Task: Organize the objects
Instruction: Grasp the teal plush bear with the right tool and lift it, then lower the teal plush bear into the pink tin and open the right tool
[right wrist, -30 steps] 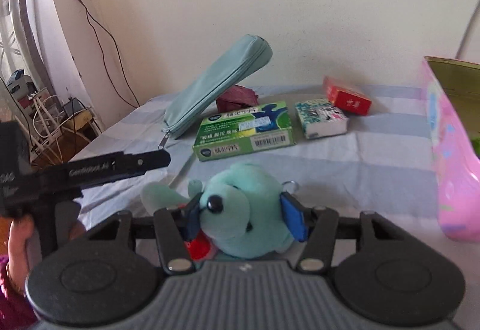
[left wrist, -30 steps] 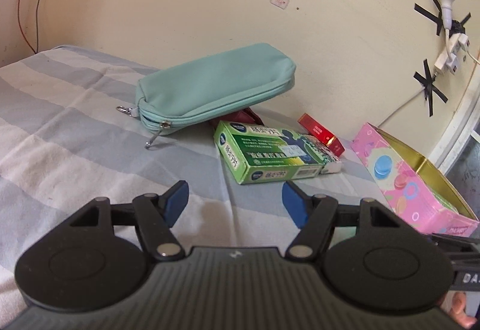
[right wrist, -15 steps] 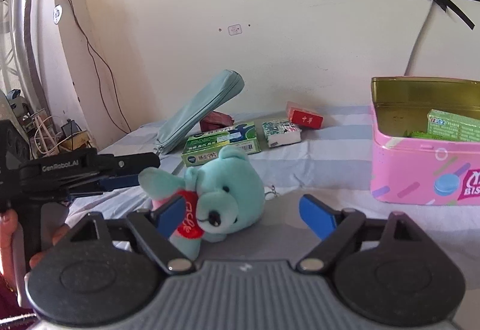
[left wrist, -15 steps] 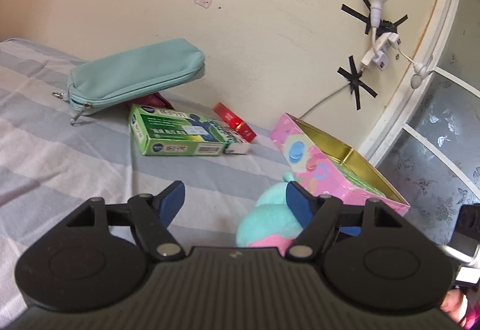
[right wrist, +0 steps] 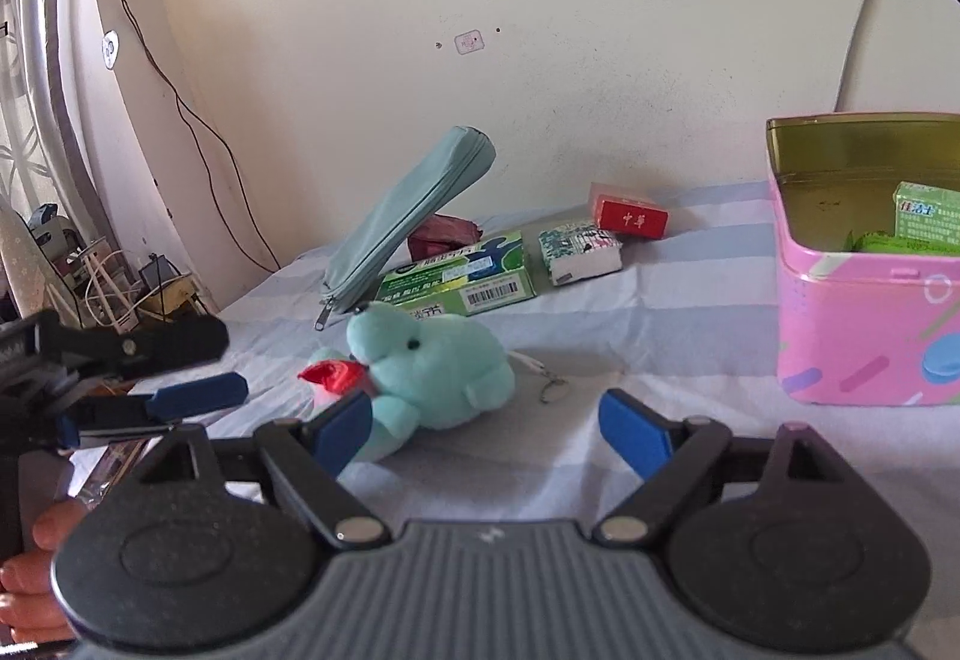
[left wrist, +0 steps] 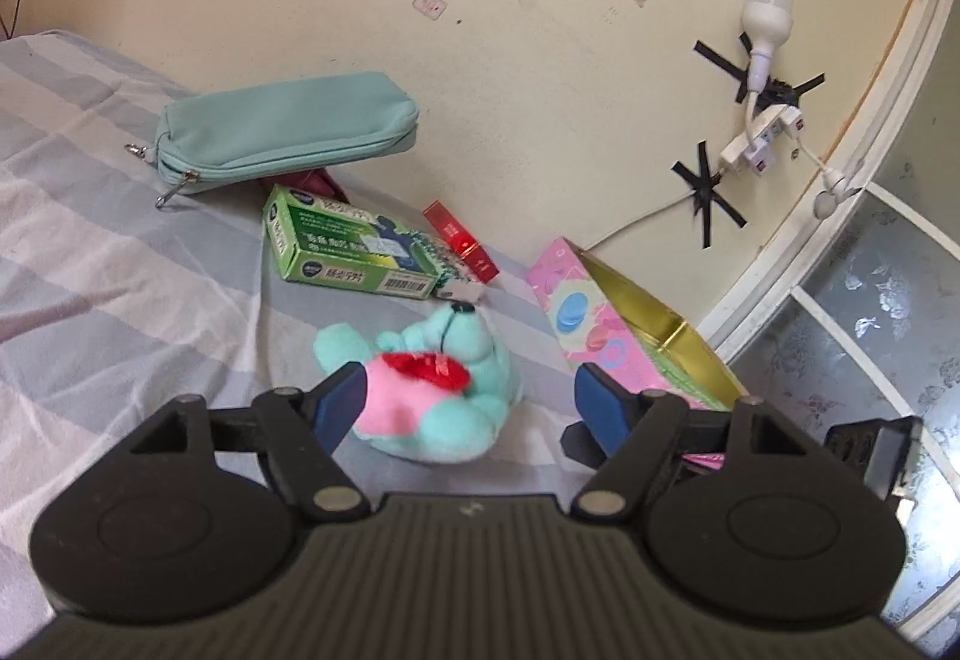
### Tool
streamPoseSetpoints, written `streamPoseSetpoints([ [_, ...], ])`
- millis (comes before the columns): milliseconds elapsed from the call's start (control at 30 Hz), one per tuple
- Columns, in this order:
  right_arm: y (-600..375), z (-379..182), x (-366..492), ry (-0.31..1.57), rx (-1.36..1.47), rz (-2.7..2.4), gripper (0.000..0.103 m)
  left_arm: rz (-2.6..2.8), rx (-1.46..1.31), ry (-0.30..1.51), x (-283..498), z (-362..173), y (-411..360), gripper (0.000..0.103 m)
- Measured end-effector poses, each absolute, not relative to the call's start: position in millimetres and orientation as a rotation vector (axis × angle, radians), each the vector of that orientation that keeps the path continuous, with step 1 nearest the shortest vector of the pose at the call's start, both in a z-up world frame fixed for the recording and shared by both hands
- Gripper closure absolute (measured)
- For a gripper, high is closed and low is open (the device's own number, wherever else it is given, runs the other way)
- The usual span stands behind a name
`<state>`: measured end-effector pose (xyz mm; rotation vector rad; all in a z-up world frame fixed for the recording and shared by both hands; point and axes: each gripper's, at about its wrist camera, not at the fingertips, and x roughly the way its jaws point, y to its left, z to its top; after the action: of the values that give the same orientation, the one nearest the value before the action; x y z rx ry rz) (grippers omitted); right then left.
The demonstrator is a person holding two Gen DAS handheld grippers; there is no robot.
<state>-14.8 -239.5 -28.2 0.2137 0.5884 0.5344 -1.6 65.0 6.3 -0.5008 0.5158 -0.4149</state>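
A teal plush bear (left wrist: 444, 384) with a pink belly and red bow lies on the striped bedsheet (left wrist: 120, 264); it also shows in the right wrist view (right wrist: 432, 360). My left gripper (left wrist: 471, 408) is open, its jaws either side of the bear's near end. My right gripper (right wrist: 486, 432) is open and empty, just right of the bear. The left gripper also shows in the right wrist view (right wrist: 150, 378). A pink tin (right wrist: 870, 312) with green packets inside stands open at the right; the left wrist view shows it too (left wrist: 600, 324).
A teal pencil case (left wrist: 282, 132) leans on a dark red pouch by the wall. A green box (left wrist: 348, 252), a patterned tissue pack (right wrist: 579, 252) and a red box (right wrist: 630, 219) lie behind the bear. Cables and a socket hang on the wall (left wrist: 756, 144).
My right gripper opened and let go of the bear, which now lies on the sheet. My left gripper swung right and closed in on the bear.
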Motion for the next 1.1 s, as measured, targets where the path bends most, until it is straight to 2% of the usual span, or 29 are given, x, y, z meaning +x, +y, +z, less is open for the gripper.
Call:
streamPoseSetpoints([
  [300, -219, -28, 24, 0.618, 0.215, 0.612, 0.017, -0.417, -0.624, 0.581, 29, -6, 76, 0.025],
  [400, -208, -38, 45, 0.666, 0.232, 0.642, 0.019, -0.406, -0.588, 0.601, 35, -12, 70, 0.03],
  [433, -205, -43, 51, 0.686, 0.257, 0.668, 0.023, -0.386, -0.572, 0.613, 37, -16, 68, 0.039],
  [467, -204, -49, 58, 0.709, 0.303, 0.708, 0.037, -0.38, -0.57, 0.618, 39, -19, 67, 0.04],
  [500, -204, -54, 61, 0.733, 0.349, 0.746, 0.046, -0.389, -0.584, 0.612, 40, -21, 69, 0.042],
  [567, -204, -51, 57, 0.718, 0.334, 0.748, 0.05, -0.399, -0.579, 0.61, 39, -16, 69, 0.05],
  [600, -205, -48, 53, 0.703, 0.319, 0.745, 0.052, -0.411, -0.561, 0.606, 38, -11, 65, 0.051],
  [767, -229, -11, 27, 0.515, 0.263, 0.652, 0.053, -0.513, -0.489, 0.516, 37, 25, 29, 0.051],
  [933, -289, 20, 9, 0.346, 0.243, 0.481, 0.052, -0.679, -0.398, 0.483, 56, 56, -44, 0.053],
  [967, -303, 22, 7, 0.325, 0.241, 0.445, 0.052, -0.709, -0.377, 0.475, 60, 60, -61, 0.056],
  [1100, -365, 17, 7, 0.306, 0.29, 0.293, 0.052, -0.815, -0.339, 0.528, 86, 58, -131, 0.056],
])
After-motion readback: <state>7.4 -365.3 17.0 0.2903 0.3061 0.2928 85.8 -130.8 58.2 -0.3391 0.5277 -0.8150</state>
